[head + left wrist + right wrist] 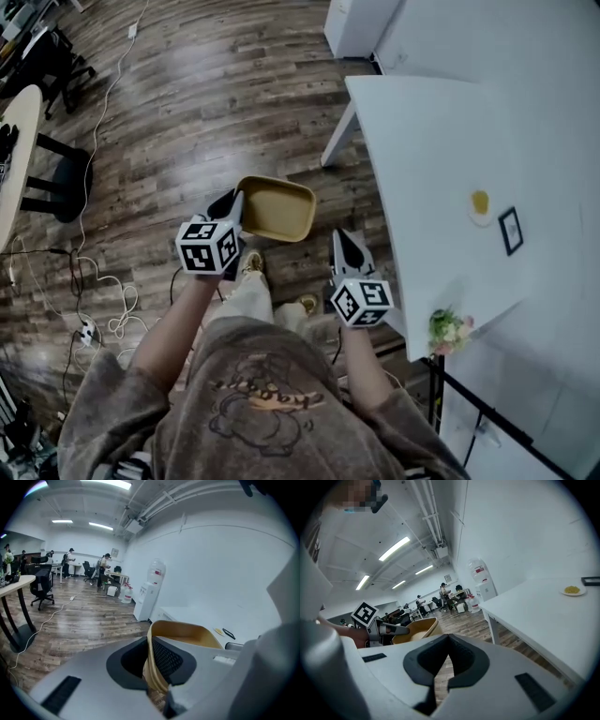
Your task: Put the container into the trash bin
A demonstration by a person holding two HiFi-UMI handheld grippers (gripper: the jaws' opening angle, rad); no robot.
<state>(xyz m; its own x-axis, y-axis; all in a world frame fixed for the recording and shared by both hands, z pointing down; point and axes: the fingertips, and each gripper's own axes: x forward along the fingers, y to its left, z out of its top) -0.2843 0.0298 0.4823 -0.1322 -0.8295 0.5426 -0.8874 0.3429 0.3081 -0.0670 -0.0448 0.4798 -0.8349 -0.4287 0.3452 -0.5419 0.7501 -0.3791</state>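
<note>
A tan, shallow container [277, 208] hangs above the wooden floor in front of the person. My left gripper [234, 202] is shut on its near-left rim. In the left gripper view the thin rim [151, 667] is pinched between the dark pads, and the container's inside [187, 633] opens out beyond them. My right gripper [345, 240] is held to the right of the container and apart from it. Its jaws [449, 641] are shut with nothing between them. The right gripper view shows the container [415, 631] and the left gripper [389, 630] at its left. No trash bin shows in any view.
A white table [441, 159] stands close on the right, with a small plate [480, 204], a black frame [511, 230] and flowers [450, 328] on it. Cables [103, 314] trail over the floor at left. A round table [19, 141] and a water dispenser [152, 590] stand farther off.
</note>
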